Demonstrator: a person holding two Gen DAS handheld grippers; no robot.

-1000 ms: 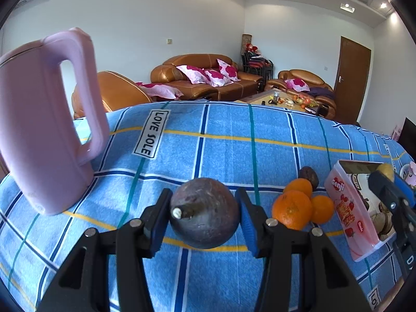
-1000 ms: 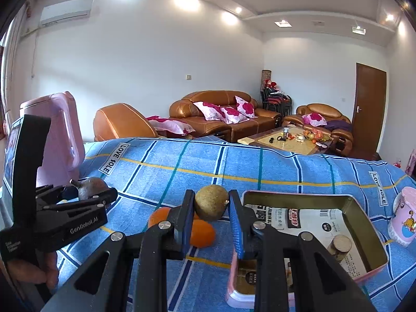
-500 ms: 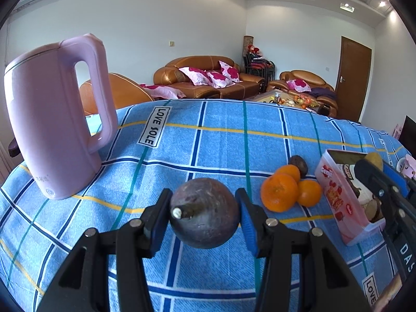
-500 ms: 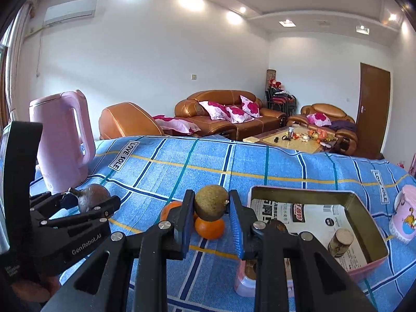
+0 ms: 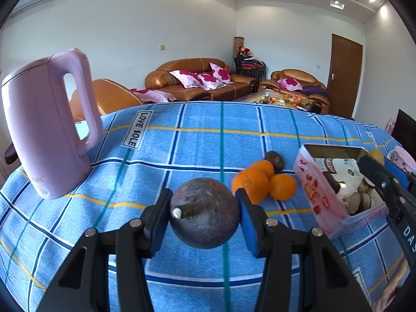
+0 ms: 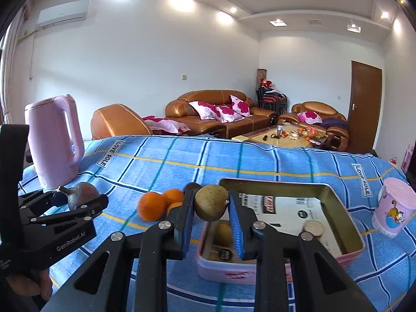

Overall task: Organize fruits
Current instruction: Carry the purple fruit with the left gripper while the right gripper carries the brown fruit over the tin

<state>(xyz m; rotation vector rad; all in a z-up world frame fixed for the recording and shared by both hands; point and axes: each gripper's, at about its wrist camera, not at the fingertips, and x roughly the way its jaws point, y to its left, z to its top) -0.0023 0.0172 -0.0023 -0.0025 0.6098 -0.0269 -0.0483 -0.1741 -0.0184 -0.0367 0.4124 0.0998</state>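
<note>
Far left, pink kettle (image 5: 49,130) stands on the blue plaid cloth (image 5: 197,140) over the desk. My left gripper (image 5: 204,212) has jaws pinching a dark purple-brown round fruit (image 5: 205,213), stem stub pointing back at the camera, carried above the cloth. Next right, three oranges (image 5: 260,182) bunched and touching, with a small dark fruit (image 5: 275,160) just behind them, all loose on the cloth. Then my right gripper (image 6: 211,208), jaws pressed in on a greenish-brown fruit (image 6: 211,206), carried over the near-left corner of the open pink tin (image 6: 345,221). Tin is lined with printed paper and has a few pieces in it, including one yellowish one right under my jaws. Pink cup (image 6: 394,208) at far right.

Key relation: the tin lies directly below and ahead of the right jaws, so the right hand is the nearer; I'd judge it drops first. From the left jaws the tin lies to the right, past the oranges, so that fruit has to cross over them.
</note>
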